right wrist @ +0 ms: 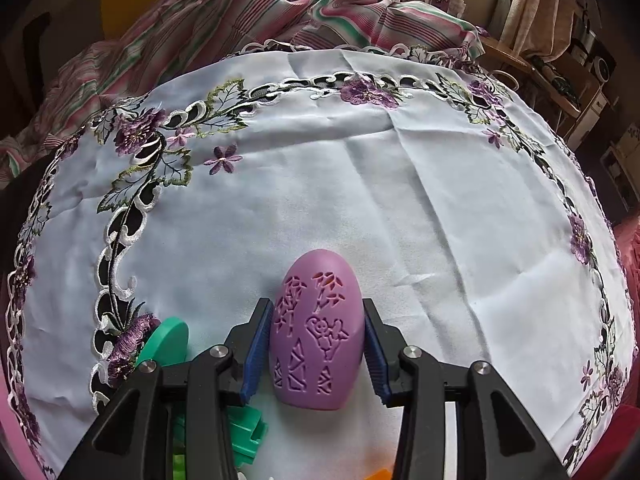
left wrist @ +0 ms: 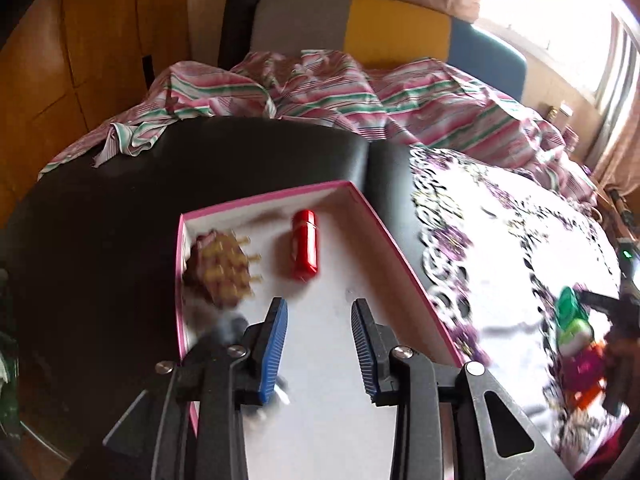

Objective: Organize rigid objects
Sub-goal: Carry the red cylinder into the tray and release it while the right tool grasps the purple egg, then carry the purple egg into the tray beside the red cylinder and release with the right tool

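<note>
In the left wrist view my left gripper (left wrist: 320, 312) is open and empty above a shallow pink-rimmed white box (left wrist: 384, 236). In the box lie a red cylinder (left wrist: 305, 245) and a brown block studded with yellow pegs (left wrist: 224, 270). A blurred grey object (left wrist: 228, 326) sits under the left finger. In the right wrist view my right gripper (right wrist: 318, 312) grips a purple egg-shaped shell with carved figures (right wrist: 316, 332) resting on the white embroidered cloth (right wrist: 360, 180). Green plastic pieces (right wrist: 168, 340) lie beside its left finger. The left wrist view shows these toys (left wrist: 576, 328) far right.
The box rests on a black cushioned surface (left wrist: 120, 216). A striped pink and green sheet (left wrist: 320, 96) is bunched behind. Wooden wardrobe doors (left wrist: 60, 80) stand on the left. Shelves with clutter (right wrist: 580, 60) stand at the right.
</note>
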`<state>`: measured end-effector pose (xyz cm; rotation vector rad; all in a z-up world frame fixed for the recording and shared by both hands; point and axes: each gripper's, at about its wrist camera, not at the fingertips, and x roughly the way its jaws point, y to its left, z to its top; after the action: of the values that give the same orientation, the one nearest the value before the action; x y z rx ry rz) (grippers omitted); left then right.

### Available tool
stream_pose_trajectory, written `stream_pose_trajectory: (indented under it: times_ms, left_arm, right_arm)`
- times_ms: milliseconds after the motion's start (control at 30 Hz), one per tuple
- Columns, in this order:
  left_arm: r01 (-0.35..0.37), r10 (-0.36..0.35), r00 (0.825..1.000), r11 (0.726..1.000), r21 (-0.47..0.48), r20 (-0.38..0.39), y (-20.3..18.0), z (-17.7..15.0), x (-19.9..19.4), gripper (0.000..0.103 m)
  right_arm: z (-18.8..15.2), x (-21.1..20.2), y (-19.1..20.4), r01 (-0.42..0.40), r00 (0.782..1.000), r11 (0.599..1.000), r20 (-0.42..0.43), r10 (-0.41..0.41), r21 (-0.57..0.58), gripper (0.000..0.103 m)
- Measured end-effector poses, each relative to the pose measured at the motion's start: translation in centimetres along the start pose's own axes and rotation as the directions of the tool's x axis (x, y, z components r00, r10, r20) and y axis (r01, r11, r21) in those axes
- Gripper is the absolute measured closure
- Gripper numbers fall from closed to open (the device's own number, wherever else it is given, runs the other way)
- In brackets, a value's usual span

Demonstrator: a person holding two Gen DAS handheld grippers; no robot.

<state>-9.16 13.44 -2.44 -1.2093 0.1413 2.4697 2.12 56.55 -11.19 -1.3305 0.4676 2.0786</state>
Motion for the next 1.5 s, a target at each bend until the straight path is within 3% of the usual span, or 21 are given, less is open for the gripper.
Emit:
stream_pose_trajectory:
  times_ms: [367,567,1500]
  left_arm:
    - [0.021,-0.022,1.000,0.998,0.061,0.022,-3.0,-3.6,-3.4,0.069]
    - [0.029,-0.030,0.999,0.998,0.050,0.016,-3.0,-4.6,-3.7,0.069]
    - [-0.002,0.002,1.000,1.000,0.016,-0.015,-1.0,-5.5,-3.6,0.061]
  right_arm:
    - [-0.1,-0.2,0.1,0.005,1.000,1.000,0.011,-0.005,-0.005,0.060]
    - [-0.1,-0.3,0.1,0.012,1.000,1.000,0.016,-0.012,-0.011,0.060]
    - [0.2,-0.9,-0.4,0.051,0.998,0.999,0.037,-0.052,0.013,0.060]
